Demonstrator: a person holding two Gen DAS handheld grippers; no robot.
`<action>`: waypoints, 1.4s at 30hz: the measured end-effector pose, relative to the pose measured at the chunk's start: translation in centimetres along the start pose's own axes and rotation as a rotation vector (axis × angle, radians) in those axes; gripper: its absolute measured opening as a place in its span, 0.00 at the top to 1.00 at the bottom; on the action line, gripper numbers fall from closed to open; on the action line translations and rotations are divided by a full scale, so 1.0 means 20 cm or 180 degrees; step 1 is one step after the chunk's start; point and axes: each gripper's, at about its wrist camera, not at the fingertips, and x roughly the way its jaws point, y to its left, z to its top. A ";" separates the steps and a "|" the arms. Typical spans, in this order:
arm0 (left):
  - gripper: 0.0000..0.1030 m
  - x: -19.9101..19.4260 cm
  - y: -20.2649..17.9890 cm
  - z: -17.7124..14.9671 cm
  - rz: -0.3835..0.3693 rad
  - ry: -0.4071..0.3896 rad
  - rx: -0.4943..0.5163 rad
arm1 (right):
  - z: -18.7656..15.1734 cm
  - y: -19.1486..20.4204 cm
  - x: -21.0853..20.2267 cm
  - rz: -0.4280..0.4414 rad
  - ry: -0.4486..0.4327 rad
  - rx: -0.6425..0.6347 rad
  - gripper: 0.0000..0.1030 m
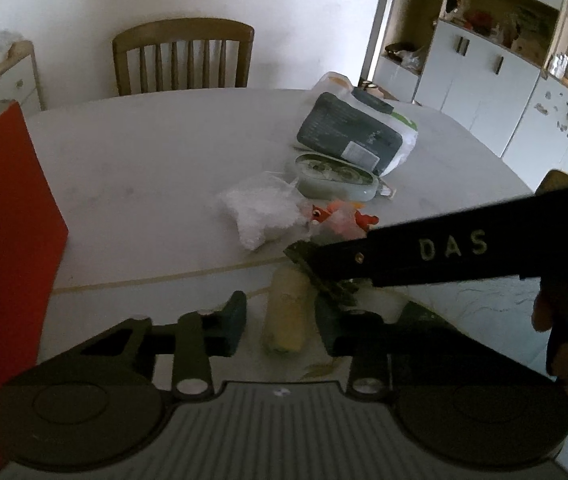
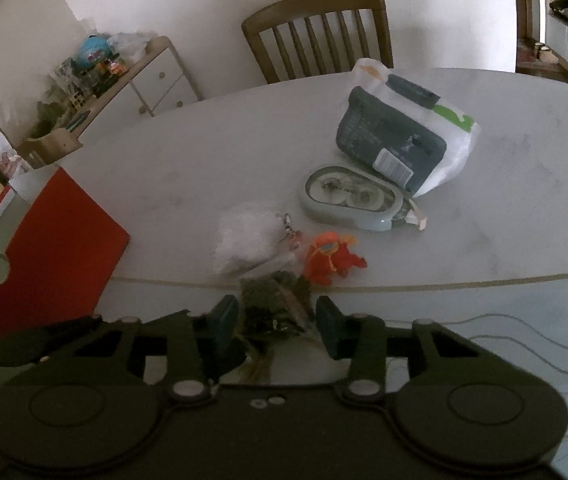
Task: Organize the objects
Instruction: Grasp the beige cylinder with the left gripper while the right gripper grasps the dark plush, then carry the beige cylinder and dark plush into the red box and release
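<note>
In the left wrist view a pale yellow roll (image 1: 286,312) lies on the table (image 1: 143,168) between the fingers of my left gripper (image 1: 281,324). A strip of table shows between the roll and the left pad, so the jaws stand open around it. My right gripper (image 1: 316,276) reaches in from the right just above the roll. In the right wrist view my right gripper (image 2: 275,326) has a dark green patterned packet (image 2: 269,308) between its pads, which sit against the packet's edges.
Beyond the grippers lie a clear bag of white stuff (image 2: 243,246), an orange plush toy (image 2: 330,260), an oval grey tin (image 2: 348,198) and a dark pouch on a white bag (image 2: 392,140). A red box (image 2: 51,248) stands at the left edge. A wooden chair (image 2: 320,28) faces the far side.
</note>
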 end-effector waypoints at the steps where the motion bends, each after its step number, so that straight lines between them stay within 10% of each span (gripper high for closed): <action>1: 0.68 0.00 0.00 0.00 0.0007 0.0003 -0.0019 | 0.00 0.00 0.00 0.0005 -0.0002 0.0008 0.63; 18: 0.80 -0.13 0.03 -0.02 0.0028 0.0016 -0.0097 | -0.08 0.09 -0.15 -0.0075 -0.0150 -0.0029 0.76; 42: 0.80 -0.82 0.17 0.06 -0.0116 -0.0336 -0.0088 | -0.16 0.47 -0.61 -0.0121 -0.0628 -0.0144 0.76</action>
